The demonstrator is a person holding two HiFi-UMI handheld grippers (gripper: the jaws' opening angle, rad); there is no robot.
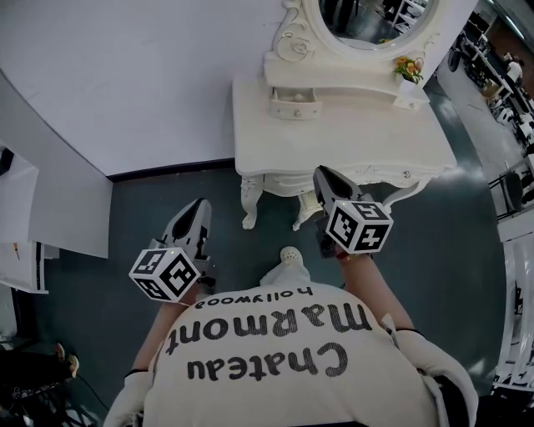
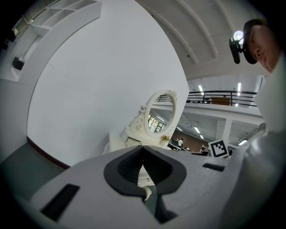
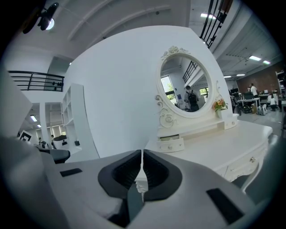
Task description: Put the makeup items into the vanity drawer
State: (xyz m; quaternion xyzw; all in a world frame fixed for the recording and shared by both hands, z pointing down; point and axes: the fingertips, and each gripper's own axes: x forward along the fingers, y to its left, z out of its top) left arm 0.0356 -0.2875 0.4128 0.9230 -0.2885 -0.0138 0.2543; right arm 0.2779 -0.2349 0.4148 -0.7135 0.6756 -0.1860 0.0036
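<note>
A white vanity table (image 1: 350,138) with an oval mirror (image 1: 371,21) stands ahead of me. Its small upper drawer (image 1: 294,102) is pulled out a little, which the right gripper view also shows at the drawer (image 3: 172,144). I see no makeup items on the tabletop. My left gripper (image 1: 200,206) hangs low over the floor, short of the table's left leg, jaws shut and empty (image 2: 143,150). The right gripper (image 1: 322,173) is raised at the table's front edge, its jaws (image 3: 142,154) shut with nothing between them.
A small pot of flowers (image 1: 408,68) sits on the vanity's right shelf. A white curved backdrop wall (image 1: 125,75) rises behind and to the left. White boards (image 1: 33,208) lean at the left. Desks and chairs (image 1: 509,75) crowd the right side. Dark grey floor (image 1: 450,242) surrounds the table.
</note>
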